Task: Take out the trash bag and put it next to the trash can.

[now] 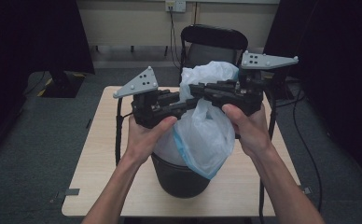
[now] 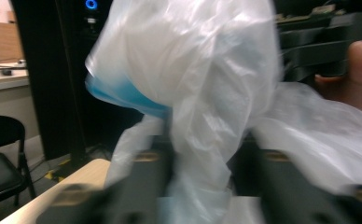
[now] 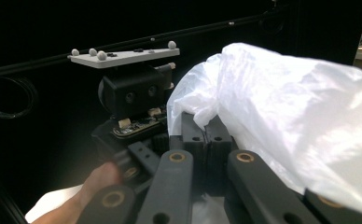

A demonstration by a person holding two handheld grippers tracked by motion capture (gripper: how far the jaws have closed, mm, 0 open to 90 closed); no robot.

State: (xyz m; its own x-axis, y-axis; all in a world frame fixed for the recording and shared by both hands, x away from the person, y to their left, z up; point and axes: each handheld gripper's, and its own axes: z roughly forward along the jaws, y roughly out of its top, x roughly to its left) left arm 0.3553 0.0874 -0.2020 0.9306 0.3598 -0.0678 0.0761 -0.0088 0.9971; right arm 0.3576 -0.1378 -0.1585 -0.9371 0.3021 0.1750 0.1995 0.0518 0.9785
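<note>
Here, a translucent bin bag (image 1: 206,126) sits at table centre, half out of a black bin (image 1: 179,177), its bunched neck gathered at 12 o'clock above the bin. Left gripper (image 1: 181,105) comes in from 9 o'clock; its jaws stand nearly closed with film pinched between them, though that view is blurred. Right gripper (image 1: 207,89) comes from 3 o'clock, jaws fully closed on the bag's upper fold. Judgement: the step is tying or cinching the neck. Keep both grips near the gather, pull evenly apart, avoid tearing thin film or tipping the bin.
</note>
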